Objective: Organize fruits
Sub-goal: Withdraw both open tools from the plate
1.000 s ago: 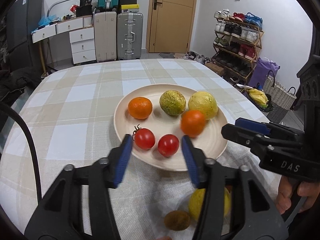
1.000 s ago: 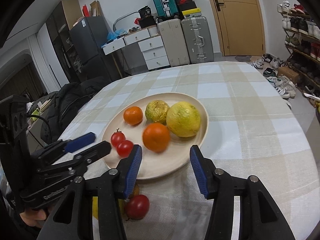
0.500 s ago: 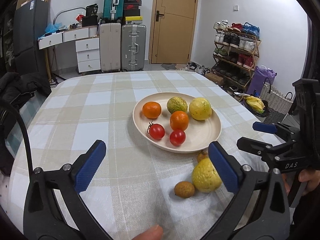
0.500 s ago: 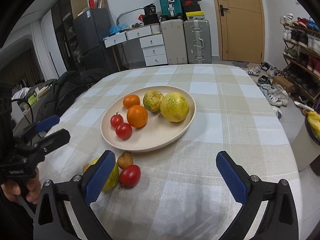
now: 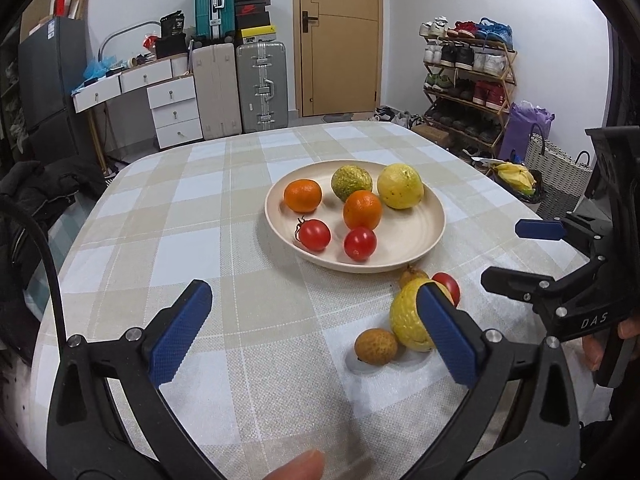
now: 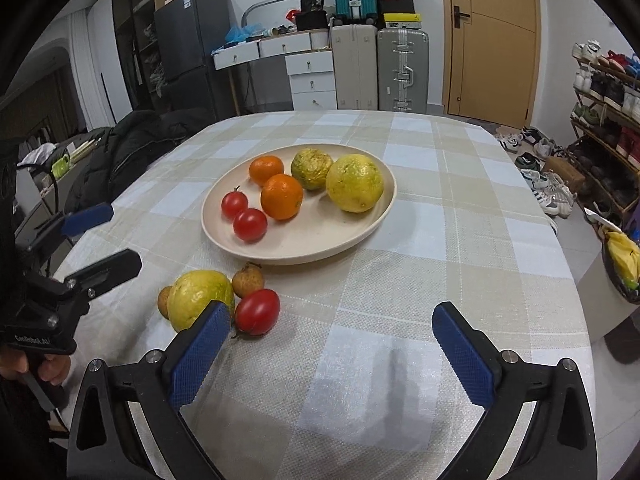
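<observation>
Jaws of the left gripper (image 5: 314, 332) have just spread wide, empty, backed off from the plate (image 5: 434, 216), which holds six fruits; a yellow fruit (image 5: 406, 318) waits on the counter (image 5: 168, 208).

Right gripper (image 6: 330, 354) likewise has just opened, clamping nothing; a loose tomato (image 6: 257, 312) lies near, still unsorted.

Mounted behind each gripper's 2 fingers, angled down across the checked table (image 5: 168, 208). Left wrist view: plate (image 5: 434, 216) ahead beyond the fingertips, right gripper (image 5: 520, 254) off past the right finger. Right wrist view: plate (image 6: 382, 210) ahead between the fingers, left gripper (image 6: 106, 236) beyond the left finger. Shared by both: plate, loose fruit, suitcases, door (image 6: 494, 36). Both close.
</observation>
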The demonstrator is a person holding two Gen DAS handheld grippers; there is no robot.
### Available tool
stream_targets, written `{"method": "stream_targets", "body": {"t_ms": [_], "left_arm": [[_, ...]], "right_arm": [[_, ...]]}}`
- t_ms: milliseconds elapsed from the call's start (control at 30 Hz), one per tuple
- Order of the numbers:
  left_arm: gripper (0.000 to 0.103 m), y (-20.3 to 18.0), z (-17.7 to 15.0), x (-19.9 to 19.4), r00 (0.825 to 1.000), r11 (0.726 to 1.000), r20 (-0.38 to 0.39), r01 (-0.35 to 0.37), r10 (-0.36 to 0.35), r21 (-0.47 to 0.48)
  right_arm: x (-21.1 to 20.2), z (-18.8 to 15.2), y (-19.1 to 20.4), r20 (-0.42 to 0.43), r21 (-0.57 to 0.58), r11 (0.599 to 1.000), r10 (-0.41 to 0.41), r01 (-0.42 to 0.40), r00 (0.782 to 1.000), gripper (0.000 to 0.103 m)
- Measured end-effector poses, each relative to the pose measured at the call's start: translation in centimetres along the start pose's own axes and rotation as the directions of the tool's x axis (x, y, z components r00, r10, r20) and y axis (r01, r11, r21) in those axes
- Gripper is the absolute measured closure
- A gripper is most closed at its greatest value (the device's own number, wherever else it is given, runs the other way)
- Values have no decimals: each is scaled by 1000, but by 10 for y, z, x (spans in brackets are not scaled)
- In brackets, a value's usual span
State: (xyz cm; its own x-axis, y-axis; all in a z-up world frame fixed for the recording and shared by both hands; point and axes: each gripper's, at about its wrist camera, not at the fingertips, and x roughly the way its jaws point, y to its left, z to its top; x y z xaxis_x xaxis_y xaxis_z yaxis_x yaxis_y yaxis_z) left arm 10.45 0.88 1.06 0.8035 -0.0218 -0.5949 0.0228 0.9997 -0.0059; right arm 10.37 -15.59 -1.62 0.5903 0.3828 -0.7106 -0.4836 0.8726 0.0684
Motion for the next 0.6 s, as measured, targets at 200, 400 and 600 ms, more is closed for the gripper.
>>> {"method": "stream_targets", "body": {"t_ms": [200, 400, 600], "left_arm": [[1, 4, -1, 6, 1000, 1000, -25, -5, 5, -14], [1, 8, 0, 13, 999, 999, -47, 0, -1, -33], [1, 11, -1, 20, 998, 999, -65, -8, 6, -33]], "right_arm": [[10, -5, 8, -46, -36, 999, -11, 9, 999, 0], [18, -9, 14, -83, -61, 998, -29, 24, 996, 0], [23, -11, 18, -110, -71, 997, -40, 32, 993, 0]]}}
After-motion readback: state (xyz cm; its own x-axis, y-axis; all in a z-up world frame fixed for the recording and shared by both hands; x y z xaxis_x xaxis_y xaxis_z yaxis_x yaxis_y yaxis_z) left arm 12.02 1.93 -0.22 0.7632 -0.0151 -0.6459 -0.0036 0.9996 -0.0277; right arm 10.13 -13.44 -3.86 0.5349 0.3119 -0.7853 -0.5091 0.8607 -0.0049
